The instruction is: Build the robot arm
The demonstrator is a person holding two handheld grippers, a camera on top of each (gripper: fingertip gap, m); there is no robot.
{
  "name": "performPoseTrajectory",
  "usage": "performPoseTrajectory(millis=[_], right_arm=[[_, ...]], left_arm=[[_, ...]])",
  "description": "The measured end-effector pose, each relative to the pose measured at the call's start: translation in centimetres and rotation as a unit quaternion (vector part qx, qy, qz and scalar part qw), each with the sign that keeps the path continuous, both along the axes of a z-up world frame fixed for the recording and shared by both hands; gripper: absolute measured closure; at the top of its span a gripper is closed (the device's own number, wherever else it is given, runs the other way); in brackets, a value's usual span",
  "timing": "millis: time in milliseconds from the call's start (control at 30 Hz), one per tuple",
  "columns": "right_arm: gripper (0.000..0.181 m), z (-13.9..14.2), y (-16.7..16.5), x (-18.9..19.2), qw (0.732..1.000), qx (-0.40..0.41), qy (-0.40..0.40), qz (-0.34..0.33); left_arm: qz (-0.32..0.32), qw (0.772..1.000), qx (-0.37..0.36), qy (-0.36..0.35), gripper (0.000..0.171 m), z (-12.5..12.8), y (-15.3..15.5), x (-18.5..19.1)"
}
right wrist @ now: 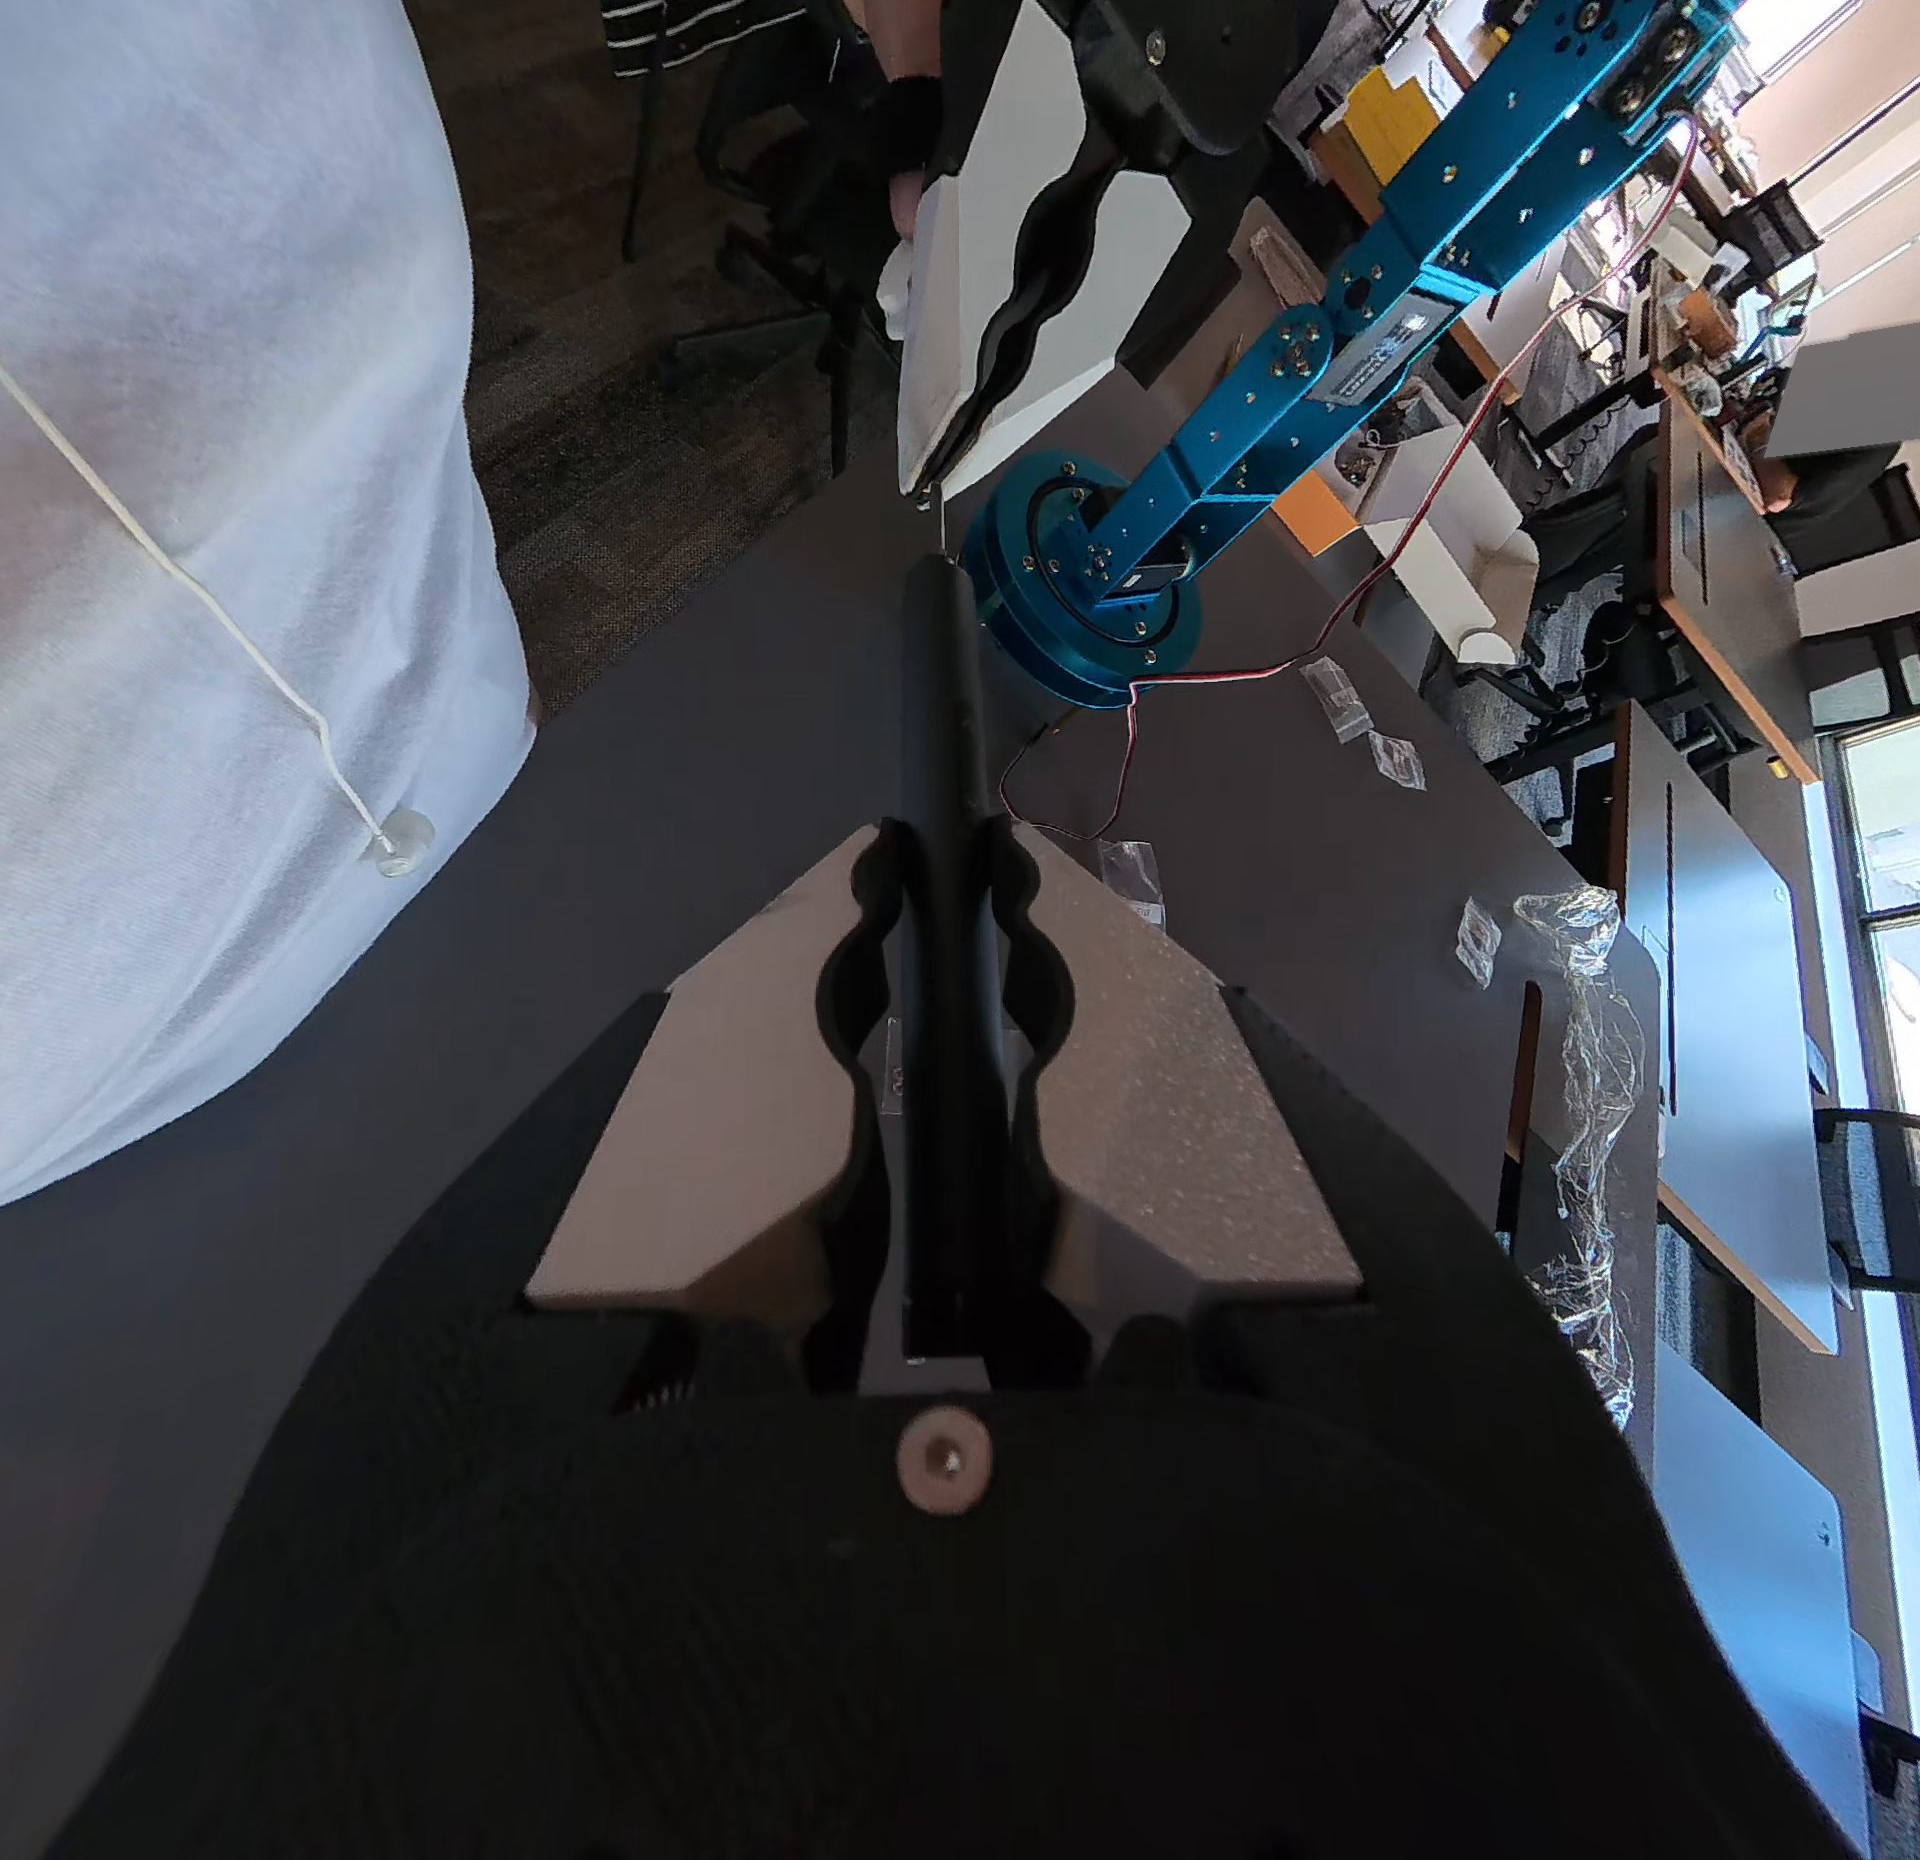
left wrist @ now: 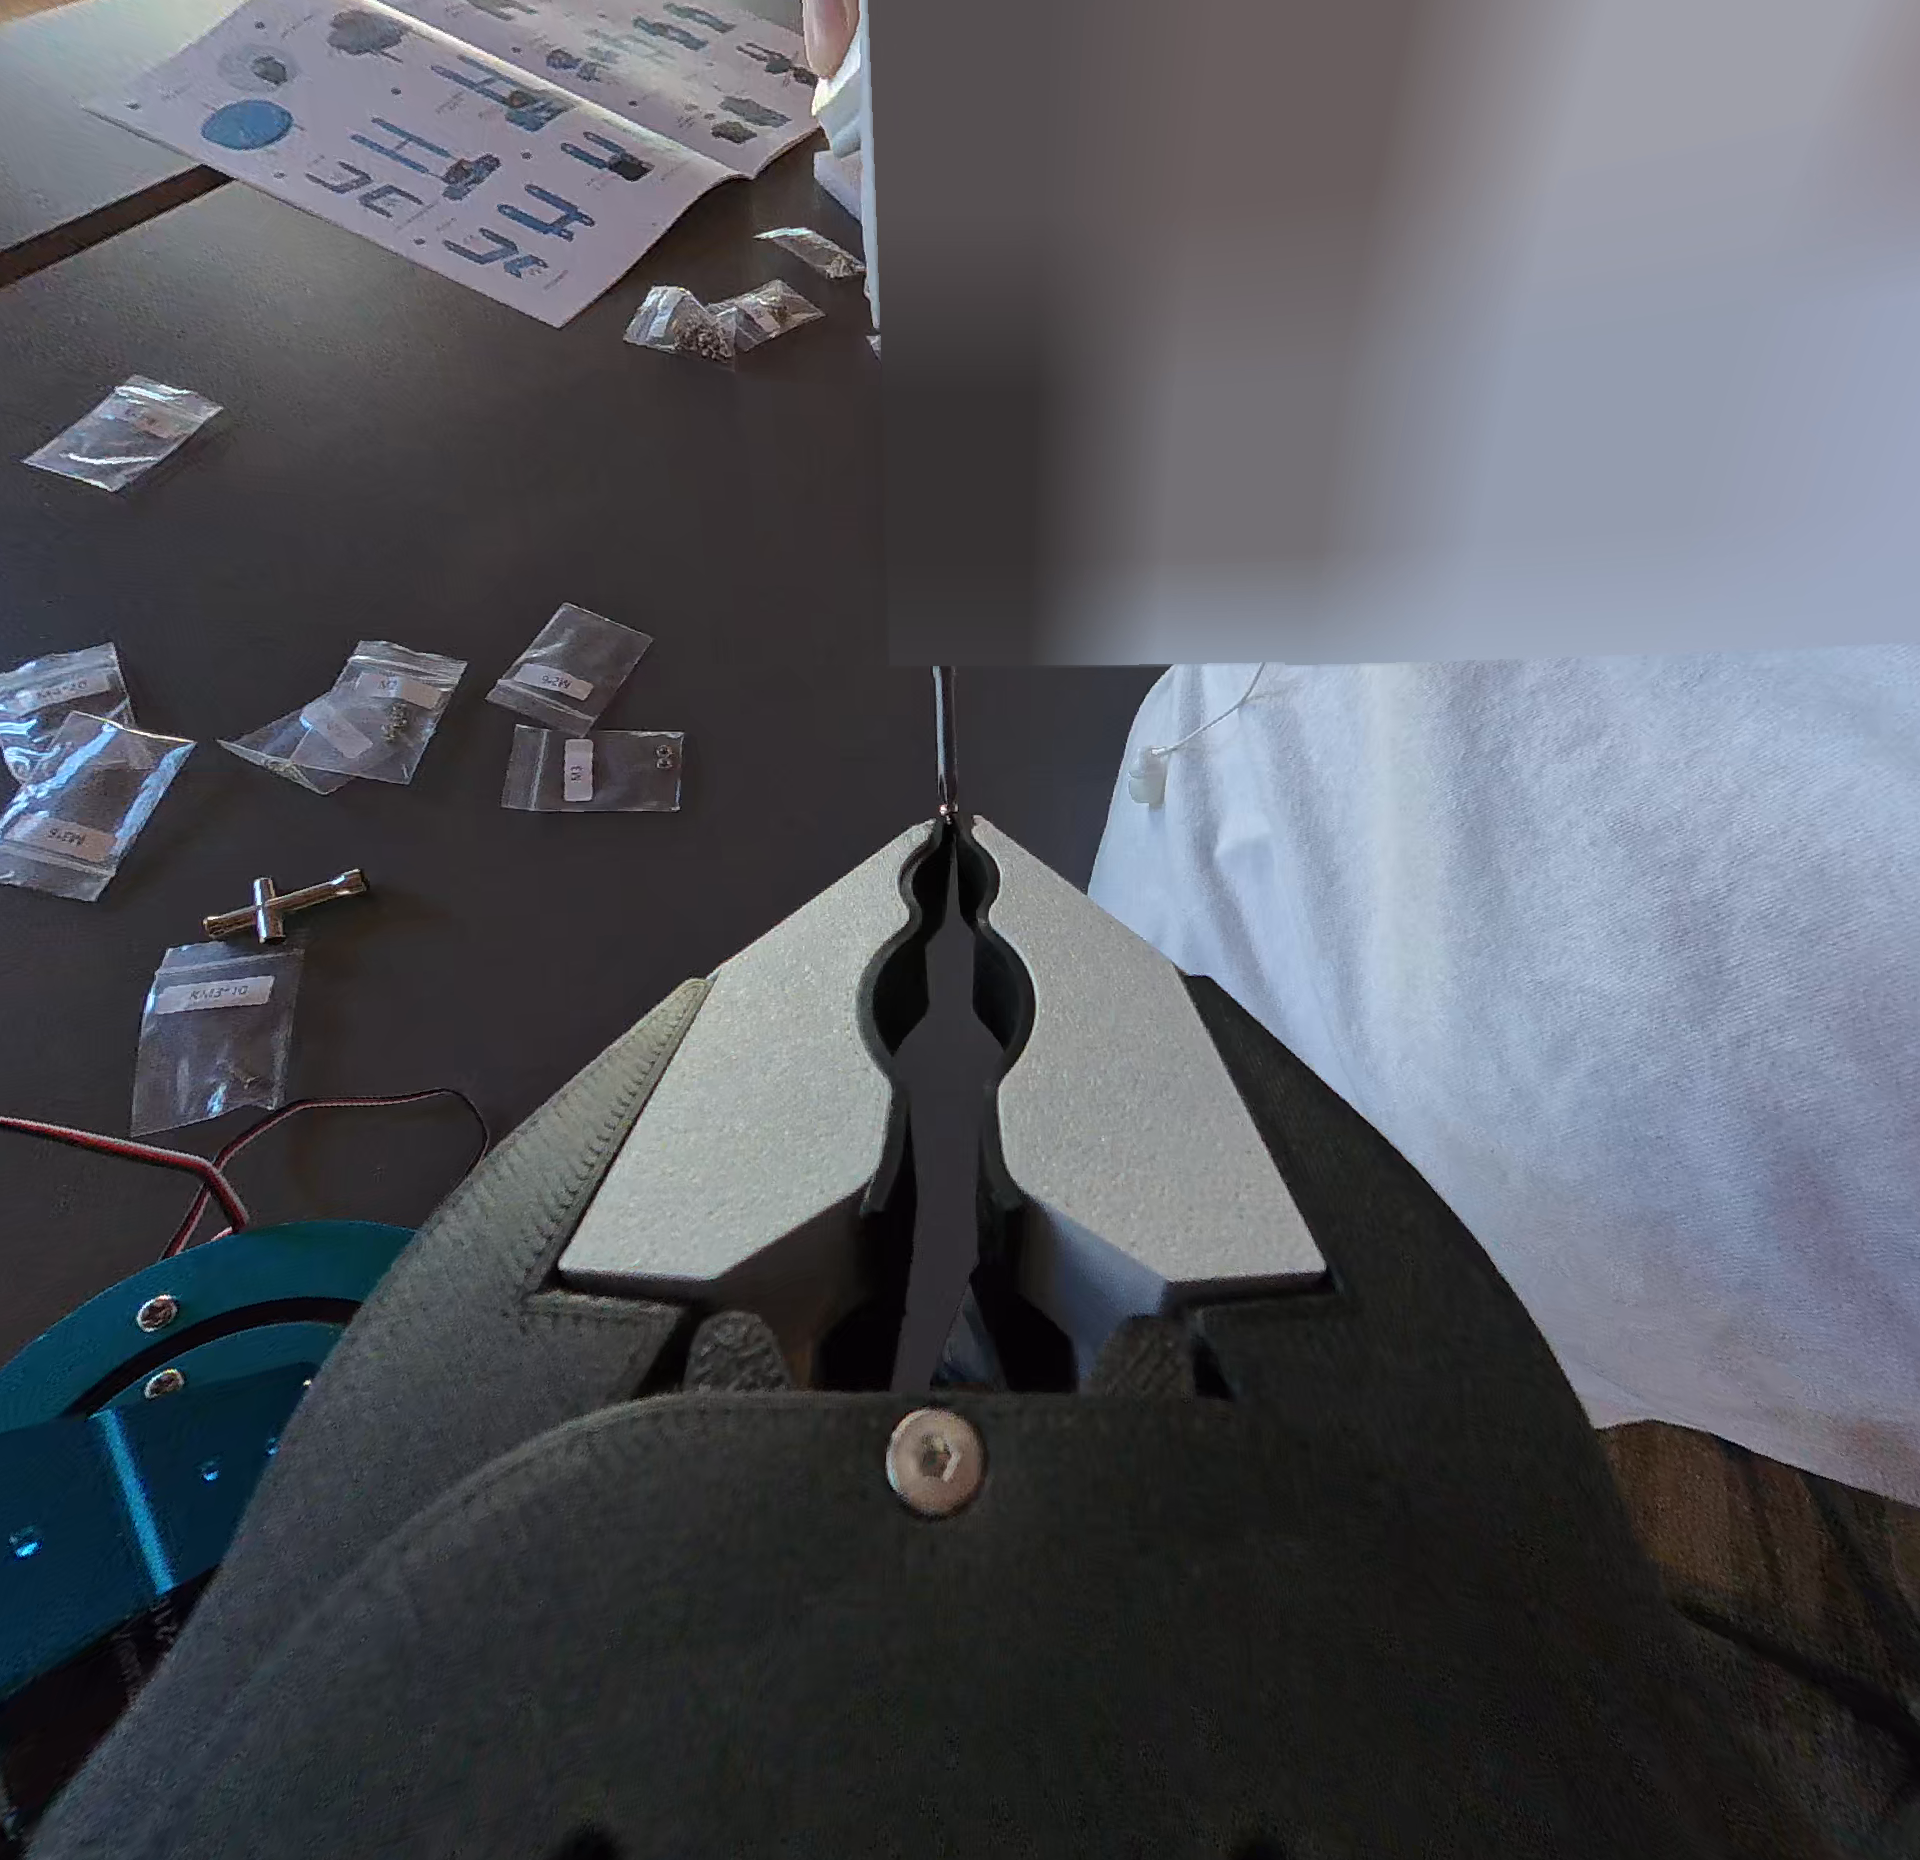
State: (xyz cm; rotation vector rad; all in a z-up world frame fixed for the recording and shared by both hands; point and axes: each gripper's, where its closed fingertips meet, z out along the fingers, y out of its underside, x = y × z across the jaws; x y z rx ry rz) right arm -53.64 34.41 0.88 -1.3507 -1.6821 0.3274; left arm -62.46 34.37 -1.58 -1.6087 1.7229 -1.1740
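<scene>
My left gripper (left wrist: 948,831) is shut, pinching a tiny metal screw (left wrist: 947,811) at its very tips. A thin screwdriver shaft (left wrist: 940,735) comes down from above and its tip meets the screw. My right gripper (right wrist: 945,836) is shut on the black screwdriver (right wrist: 940,667), which points forward to the left gripper's tips (right wrist: 928,482) seen farther off. A blue metal robot arm (right wrist: 1382,283) on a round blue base (right wrist: 1081,657) stands just right of that meeting point; the base also shows in the left wrist view (left wrist: 156,1395).
On the dark table (left wrist: 520,480) lie several small clear screw bags (left wrist: 592,766), a metal cross wrench (left wrist: 283,901), an open instruction booklet (left wrist: 447,127) and a red-black servo wire (right wrist: 1132,730). A person in white (right wrist: 208,460) sits close. Crumpled plastic wrap (right wrist: 1590,1083) lies at the right edge. Left tips to right tips: about 10 cm.
</scene>
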Motion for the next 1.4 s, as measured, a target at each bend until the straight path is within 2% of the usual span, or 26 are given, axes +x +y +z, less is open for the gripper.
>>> performPoseTrajectory(millis=[200,567,700,1400], right_arm=[[0.164,-0.1,-0.3,-0.1,1.000,0.007,-0.015,0.014],[0.164,-0.8,-1.5,-0.9,0.995,0.040,-0.070,0.063],[0.164,-0.4,-1.4,-0.7,0.995,0.045,-0.065,0.060],[0.164,-0.2,-1.7,-0.6,0.995,0.045,-0.065,0.060]], left_arm=[[-0.014,1.000,-0.003,0.019,0.171,-0.4,-0.5,-0.1],[-0.090,0.988,-0.036,0.119,0.171,-2.2,-2.7,-0.6],[-0.086,0.989,-0.054,0.110,0.171,-2.1,-2.4,-0.5],[-0.085,0.991,-0.036,0.093,0.171,-1.7,-2.5,-0.3]])
